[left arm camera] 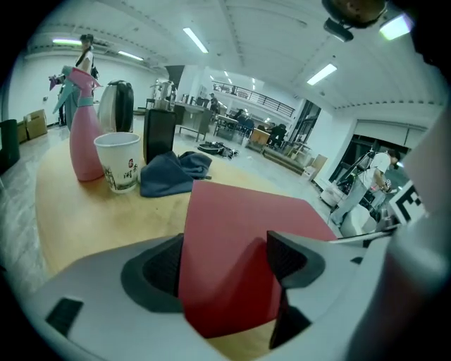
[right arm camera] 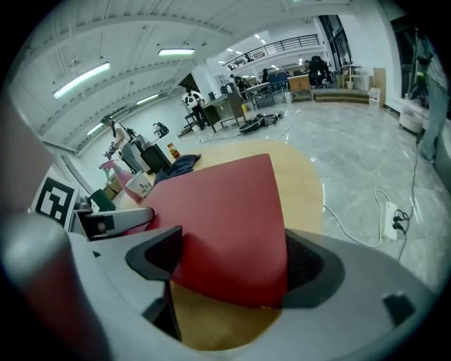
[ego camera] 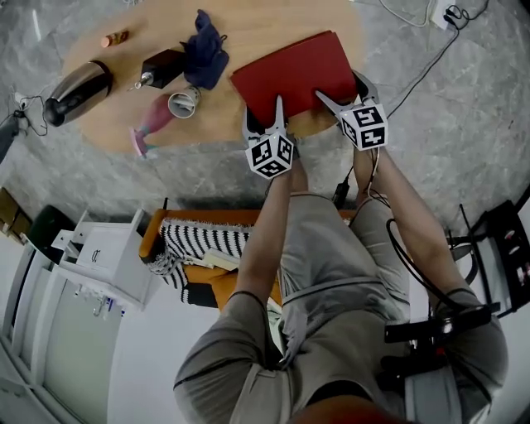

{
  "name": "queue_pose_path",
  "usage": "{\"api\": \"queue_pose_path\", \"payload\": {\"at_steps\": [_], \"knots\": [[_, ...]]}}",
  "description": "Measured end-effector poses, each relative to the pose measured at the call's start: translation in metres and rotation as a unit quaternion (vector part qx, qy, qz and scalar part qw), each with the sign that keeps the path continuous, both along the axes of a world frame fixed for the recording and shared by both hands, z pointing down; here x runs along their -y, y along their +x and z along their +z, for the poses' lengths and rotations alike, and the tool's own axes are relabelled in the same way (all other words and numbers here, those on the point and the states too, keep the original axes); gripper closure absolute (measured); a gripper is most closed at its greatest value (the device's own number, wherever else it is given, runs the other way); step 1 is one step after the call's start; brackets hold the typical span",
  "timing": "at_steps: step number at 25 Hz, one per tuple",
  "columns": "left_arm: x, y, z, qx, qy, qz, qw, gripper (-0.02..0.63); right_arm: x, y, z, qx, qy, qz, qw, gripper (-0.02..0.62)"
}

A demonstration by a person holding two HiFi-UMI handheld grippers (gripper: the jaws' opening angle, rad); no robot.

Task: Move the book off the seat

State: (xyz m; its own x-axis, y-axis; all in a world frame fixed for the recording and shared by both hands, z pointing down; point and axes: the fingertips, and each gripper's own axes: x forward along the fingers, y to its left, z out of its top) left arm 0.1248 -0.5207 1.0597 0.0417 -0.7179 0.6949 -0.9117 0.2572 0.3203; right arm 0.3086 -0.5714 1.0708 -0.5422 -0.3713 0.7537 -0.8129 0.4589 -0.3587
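The red book [ego camera: 291, 73] is resting on the desk's [ego camera: 149, 25] right side, so the set-down seems to be finishing. The left gripper [ego camera: 263, 103] and right gripper [ego camera: 339, 85] are straddling its near corners, fingers spread wide; backing away without dragging it is probably coming next.

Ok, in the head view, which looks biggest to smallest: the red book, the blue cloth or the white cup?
1. red book, biggest by far
2. blue cloth
3. white cup, smallest
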Motion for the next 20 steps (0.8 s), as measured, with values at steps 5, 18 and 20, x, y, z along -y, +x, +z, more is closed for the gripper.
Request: {"api": "queue_pose_path", "payload": {"at_steps": [5, 18, 20], "knots": [[0.0, 0.0, 0.0, -0.003, -0.005, 0.0, 1.0, 0.238, 0.0, 0.0, 0.0, -0.003, -0.007, -0.002, 1.0, 0.161], [0.026, -0.005, -0.071, 0.085, 0.019, 0.029, 0.9958, 0.238, 0.028, 0.002, -0.065, -0.012, 0.075, 0.03, 0.997, 0.161], [0.04, -0.001, -0.104, 0.096, 0.047, 0.039, 0.9935, 0.238, 0.04, -0.003, -0.1, 0.008, 0.101, 0.036, 0.994, 0.162]]}}
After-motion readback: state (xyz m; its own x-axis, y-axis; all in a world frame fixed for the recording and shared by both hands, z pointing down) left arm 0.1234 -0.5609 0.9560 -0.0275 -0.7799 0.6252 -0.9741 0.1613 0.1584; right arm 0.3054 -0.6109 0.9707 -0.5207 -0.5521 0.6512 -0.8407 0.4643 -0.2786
